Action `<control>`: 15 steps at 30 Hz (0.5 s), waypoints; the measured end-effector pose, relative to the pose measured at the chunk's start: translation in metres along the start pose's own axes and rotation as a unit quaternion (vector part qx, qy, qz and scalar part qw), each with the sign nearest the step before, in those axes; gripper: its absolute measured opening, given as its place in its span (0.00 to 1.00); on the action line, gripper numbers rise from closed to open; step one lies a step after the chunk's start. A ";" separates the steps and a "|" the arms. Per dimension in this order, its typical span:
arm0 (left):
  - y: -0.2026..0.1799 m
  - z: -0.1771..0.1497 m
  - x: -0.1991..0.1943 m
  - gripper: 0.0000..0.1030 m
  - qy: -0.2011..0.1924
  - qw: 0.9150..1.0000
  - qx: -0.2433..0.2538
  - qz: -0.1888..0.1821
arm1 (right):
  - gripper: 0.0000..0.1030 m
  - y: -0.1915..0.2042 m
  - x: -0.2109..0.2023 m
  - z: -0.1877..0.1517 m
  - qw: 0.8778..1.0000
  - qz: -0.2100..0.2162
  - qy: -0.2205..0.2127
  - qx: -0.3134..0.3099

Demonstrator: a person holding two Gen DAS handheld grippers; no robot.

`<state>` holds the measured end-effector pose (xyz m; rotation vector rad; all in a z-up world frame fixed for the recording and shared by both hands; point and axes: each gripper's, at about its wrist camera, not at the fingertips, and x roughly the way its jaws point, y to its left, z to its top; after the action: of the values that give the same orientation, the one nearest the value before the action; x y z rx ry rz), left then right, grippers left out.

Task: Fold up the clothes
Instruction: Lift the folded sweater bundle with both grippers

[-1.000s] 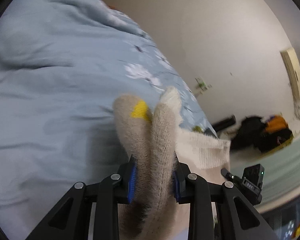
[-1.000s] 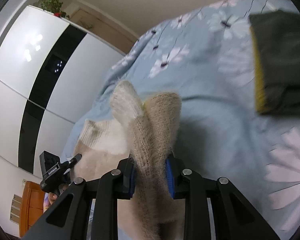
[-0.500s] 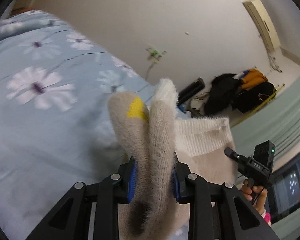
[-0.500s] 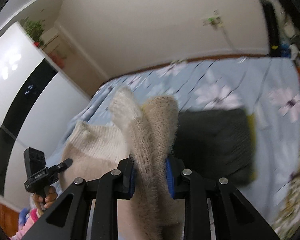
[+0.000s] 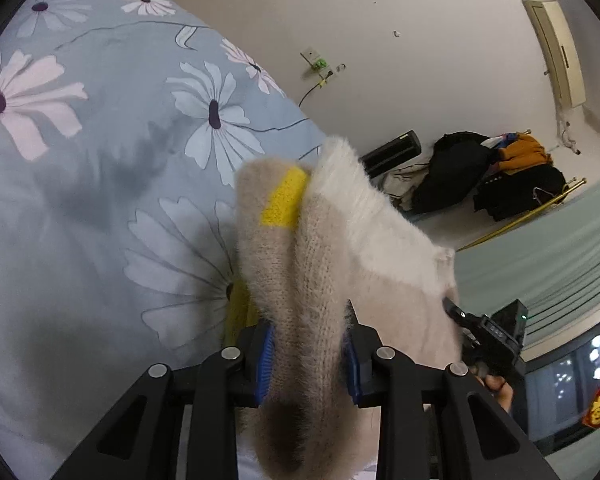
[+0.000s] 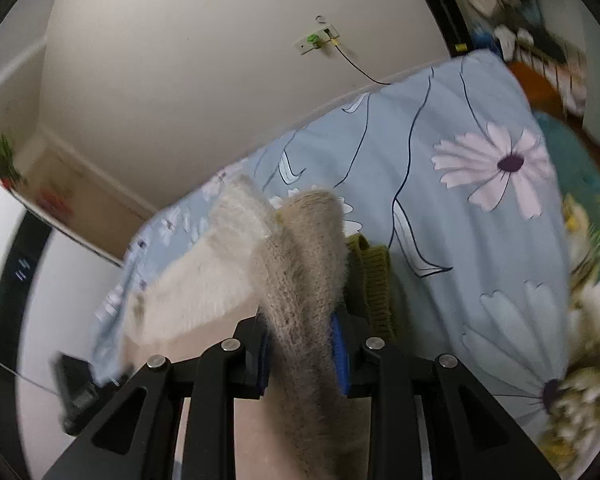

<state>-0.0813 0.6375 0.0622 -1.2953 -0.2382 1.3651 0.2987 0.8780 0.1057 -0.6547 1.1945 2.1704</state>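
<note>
Holding a fuzzy beige sweater (image 5: 300, 280) above the flowered bed (image 5: 100, 200) | left gripper (image 5: 308, 360) and right gripper (image 6: 300, 352) both clamped on bunched knit | risk: slippery fluff slides out, fold skews

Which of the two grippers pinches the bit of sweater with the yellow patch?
The left gripper: its fold of beige sweater shows a yellow patch; the right gripper's fold shows none.
</note>
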 end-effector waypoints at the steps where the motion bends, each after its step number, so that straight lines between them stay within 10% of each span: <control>1: -0.002 -0.003 -0.002 0.30 -0.001 1.000 0.003 0.001 | 0.26 -0.001 -0.001 0.001 1.000 0.000 -0.001 -0.004; 15: -0.014 -0.001 -0.024 0.51 0.003 0.999 -0.013 0.049 | 0.39 0.017 -0.004 0.007 0.999 -0.047 0.005 -0.007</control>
<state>-0.0794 0.6219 0.0851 -1.3467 -0.1911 1.4452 0.2892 0.8760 0.1214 -0.7147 1.1327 2.1011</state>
